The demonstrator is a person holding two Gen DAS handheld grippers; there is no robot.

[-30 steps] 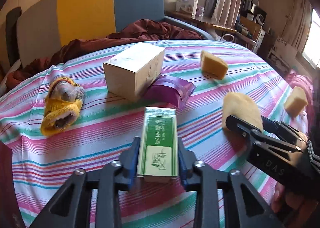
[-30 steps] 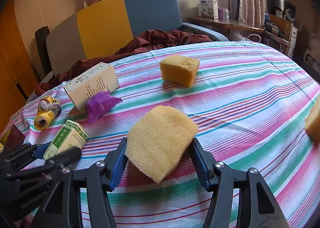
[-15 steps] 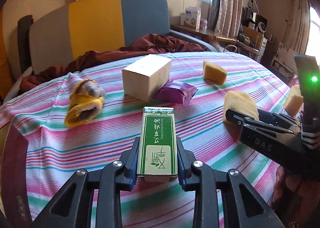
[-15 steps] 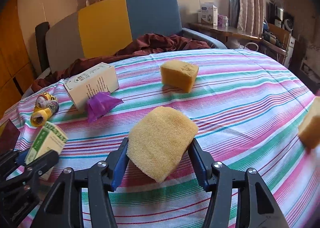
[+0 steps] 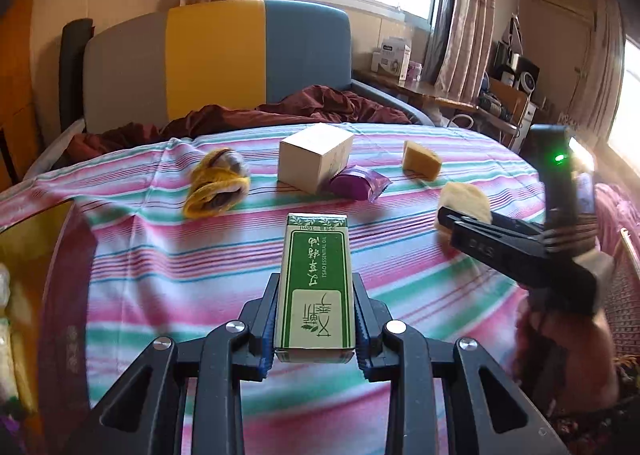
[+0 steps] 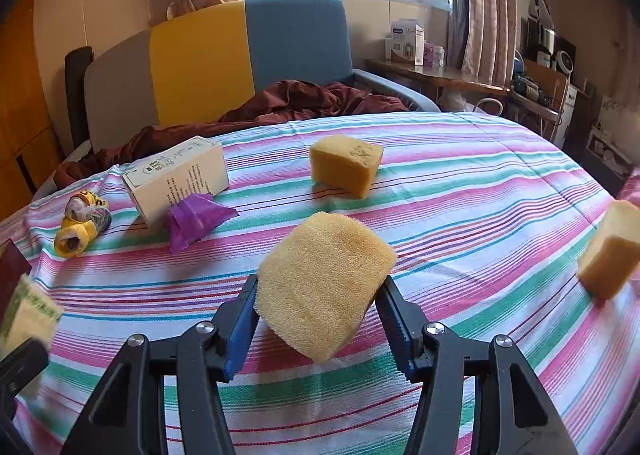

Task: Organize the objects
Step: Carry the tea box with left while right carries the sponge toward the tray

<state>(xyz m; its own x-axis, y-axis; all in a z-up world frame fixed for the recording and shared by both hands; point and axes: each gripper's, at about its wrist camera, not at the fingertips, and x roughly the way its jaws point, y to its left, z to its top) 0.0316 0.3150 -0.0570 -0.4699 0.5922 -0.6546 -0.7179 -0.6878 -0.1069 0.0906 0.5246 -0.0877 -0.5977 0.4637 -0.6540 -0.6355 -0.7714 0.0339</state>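
Porous, rough foam sponge (image 6: 324, 283); glossy printed cardboard essential-oil box (image 5: 316, 283); matt woven striped cloth (image 6: 480, 183); crinkly shiny purple plastic wrapper (image 6: 196, 219).

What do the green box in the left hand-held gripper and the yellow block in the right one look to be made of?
The green box looks like printed cardboard with a slight sheen: crisp folded edges and flat printed faces. The yellow block looks like soft open-cell foam, a sponge: matte, finely pitted surface, rounded corners, sides pinched in slightly between the pads. The purple packet seems crinkly plastic film, judging by its serrated end.
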